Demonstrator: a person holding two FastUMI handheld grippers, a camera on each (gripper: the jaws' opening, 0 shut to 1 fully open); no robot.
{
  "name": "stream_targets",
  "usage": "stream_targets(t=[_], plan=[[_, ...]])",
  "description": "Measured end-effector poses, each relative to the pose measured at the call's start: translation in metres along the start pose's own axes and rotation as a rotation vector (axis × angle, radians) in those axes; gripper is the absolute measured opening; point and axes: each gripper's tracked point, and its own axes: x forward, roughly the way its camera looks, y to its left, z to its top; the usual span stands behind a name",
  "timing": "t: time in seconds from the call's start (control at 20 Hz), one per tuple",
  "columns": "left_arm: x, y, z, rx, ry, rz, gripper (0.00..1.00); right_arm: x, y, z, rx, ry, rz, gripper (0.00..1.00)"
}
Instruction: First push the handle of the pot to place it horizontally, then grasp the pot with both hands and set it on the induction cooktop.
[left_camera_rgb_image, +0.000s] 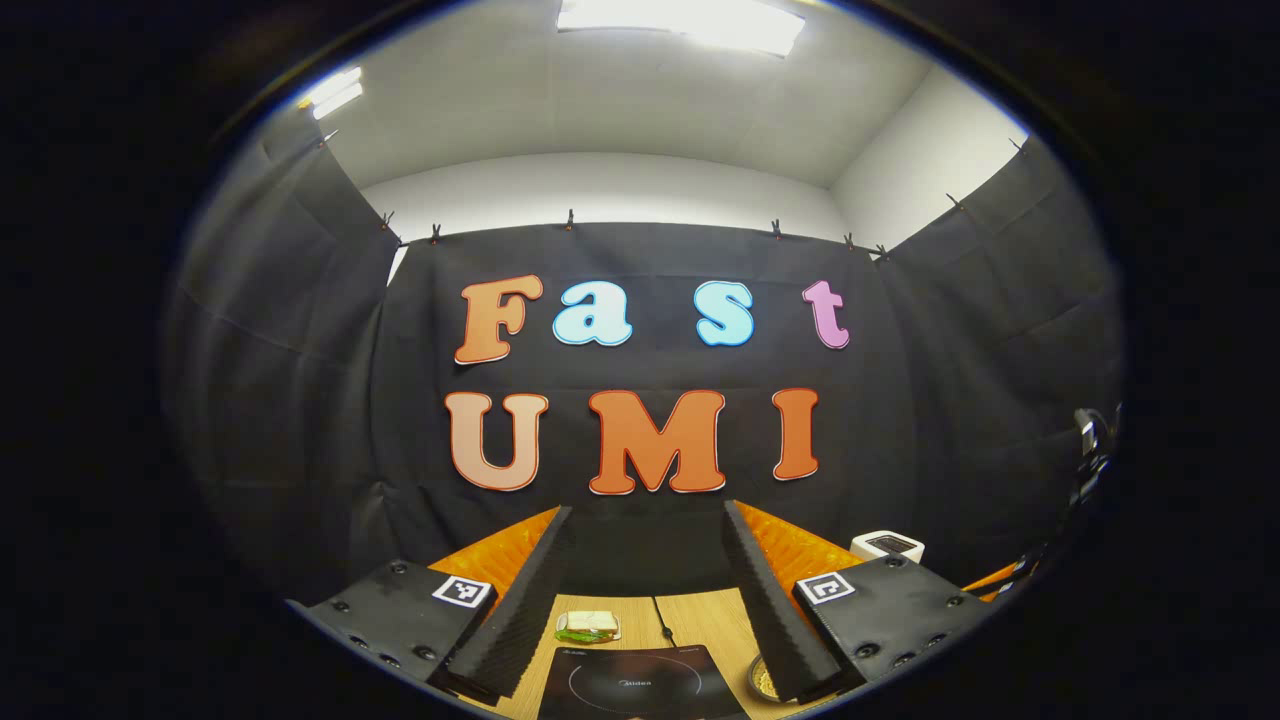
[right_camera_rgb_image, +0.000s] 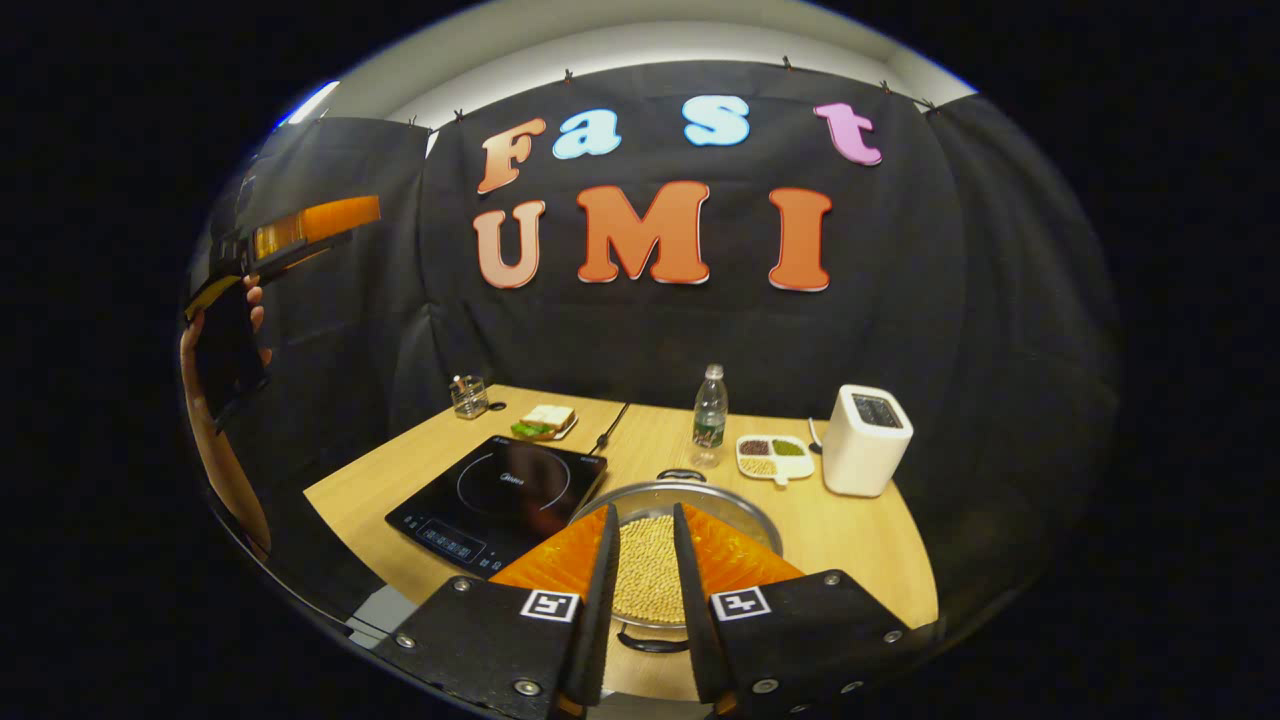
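Note:
A metal pot (right_camera_rgb_image: 655, 490) full of pale beans sits on the wooden table (right_camera_rgb_image: 870, 560), just right of the black induction cooktop (right_camera_rgb_image: 500, 500). One loop handle (right_camera_rgb_image: 682, 474) points to the far side and the other (right_camera_rgb_image: 650, 640) to the near side. My right gripper (right_camera_rgb_image: 645, 510) hovers above the pot, open by a narrow gap with nothing between its fingers. My left gripper (left_camera_rgb_image: 648, 515) is held high and wide open, empty, facing the back wall. Below it lie the cooktop (left_camera_rgb_image: 640, 685) and a sliver of the pot (left_camera_rgb_image: 762, 680). The right gripper view shows the left gripper (right_camera_rgb_image: 345, 215) up at the left, in a hand (right_camera_rgb_image: 225, 340).
Behind the pot stand a water bottle (right_camera_rgb_image: 710, 415), a divided dish (right_camera_rgb_image: 775, 455) of grains and a white toaster (right_camera_rgb_image: 868, 440). A sandwich (right_camera_rgb_image: 545, 420) and a small glass (right_camera_rgb_image: 468, 397) sit beyond the cooktop. The cooktop's cable (right_camera_rgb_image: 612, 425) runs back to the wall.

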Motion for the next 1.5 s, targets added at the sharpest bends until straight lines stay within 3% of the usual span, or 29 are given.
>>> stream_targets(t=[0.3,0.5,0.6,0.85,1.3,1.35,1.4,1.5], plan=[[0.001,0.007,-0.013,-0.009,0.038,0.004,0.95,0.028,0.008,-0.062,0.099,0.234,0.061,0.08],[0.005,0.013,-0.022,-0.021,0.066,0.012,0.98,0.039,0.025,-0.092,0.187,0.372,0.136,0.0],[0.008,0.015,-0.026,-0.017,0.08,0.018,0.99,0.041,0.039,-0.108,0.234,0.446,0.193,0.0],[0.008,0.019,-0.033,-0.012,0.094,0.018,0.95,0.055,0.054,-0.148,0.281,0.585,0.233,0.0],[0.014,0.03,-0.055,-0.011,0.125,0.03,0.95,0.082,0.055,-0.199,0.317,0.717,0.204,0.0],[0.015,0.03,-0.058,-0.012,0.134,0.031,0.98,0.082,0.056,-0.203,0.352,0.734,0.219,0.0],[0.016,0.031,-0.062,-0.011,0.143,0.036,0.93,0.083,0.059,-0.205,0.393,0.745,0.234,0.0],[0.02,0.034,-0.069,-0.012,0.166,0.041,0.93,0.087,0.051,-0.204,0.411,0.738,0.226,0.0]])
